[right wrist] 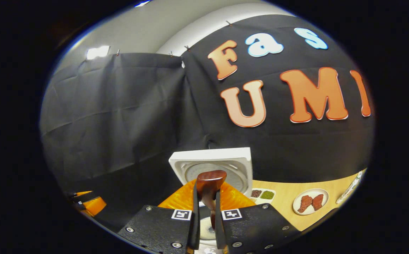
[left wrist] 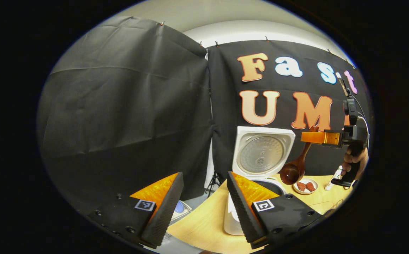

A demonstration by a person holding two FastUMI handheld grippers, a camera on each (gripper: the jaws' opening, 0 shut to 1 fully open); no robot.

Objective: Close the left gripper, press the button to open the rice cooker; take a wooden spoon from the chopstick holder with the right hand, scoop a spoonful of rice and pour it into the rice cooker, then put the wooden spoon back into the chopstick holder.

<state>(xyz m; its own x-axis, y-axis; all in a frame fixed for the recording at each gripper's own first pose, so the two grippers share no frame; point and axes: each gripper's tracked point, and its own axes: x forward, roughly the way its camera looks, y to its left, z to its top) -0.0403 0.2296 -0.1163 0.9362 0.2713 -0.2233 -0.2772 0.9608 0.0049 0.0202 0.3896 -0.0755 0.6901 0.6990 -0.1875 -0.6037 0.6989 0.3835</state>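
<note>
Since the rice cooker [left wrist: 257, 169] on the table [left wrist: 204, 222] stands with its white lid [left wrist: 263, 151] swung upright, the button step looks done, and the spoon [left wrist: 294, 167] is already out of its holder. Whether rice has been poured yet cannot be told; returning the spoon is left. The left gripper [left wrist: 204, 197] hangs wide apart, holding nothing, near the cooker. The right gripper [right wrist: 207, 218] is clamped narrow on the spoon's handle, held above the cooker's pot. It is dark glossy wood, its round bowl hanging downward.
</note>
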